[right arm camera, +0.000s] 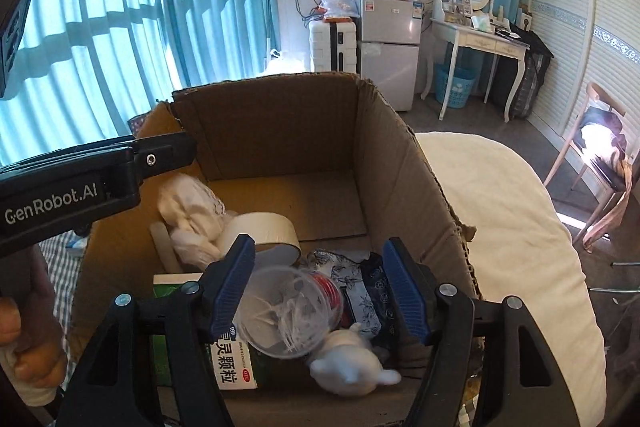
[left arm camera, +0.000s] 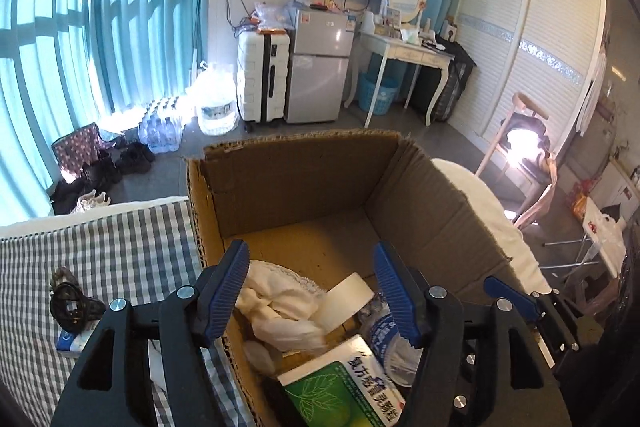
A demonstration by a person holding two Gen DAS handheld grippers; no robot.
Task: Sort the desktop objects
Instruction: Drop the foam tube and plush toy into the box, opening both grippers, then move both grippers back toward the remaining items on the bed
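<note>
- Left wrist view: blue-padded left tongs (left arm camera: 312, 291) stood wide over the cardboard box (left arm camera: 296, 183), gripping nothing; beneath them lay a green medicine box (left arm camera: 340, 387), white cloth (left arm camera: 280, 303), tape roll (left arm camera: 344, 301) and plastic bottle (left arm camera: 384, 331). The box sat on a bed with a checked sheet (left arm camera: 120, 251).
- Right wrist view: right tongs (right arm camera: 320, 291) also stood wide and empty, above a clear plastic cup (right arm camera: 288, 311) and a white figurine (right arm camera: 348, 367) inside the box.
</note>
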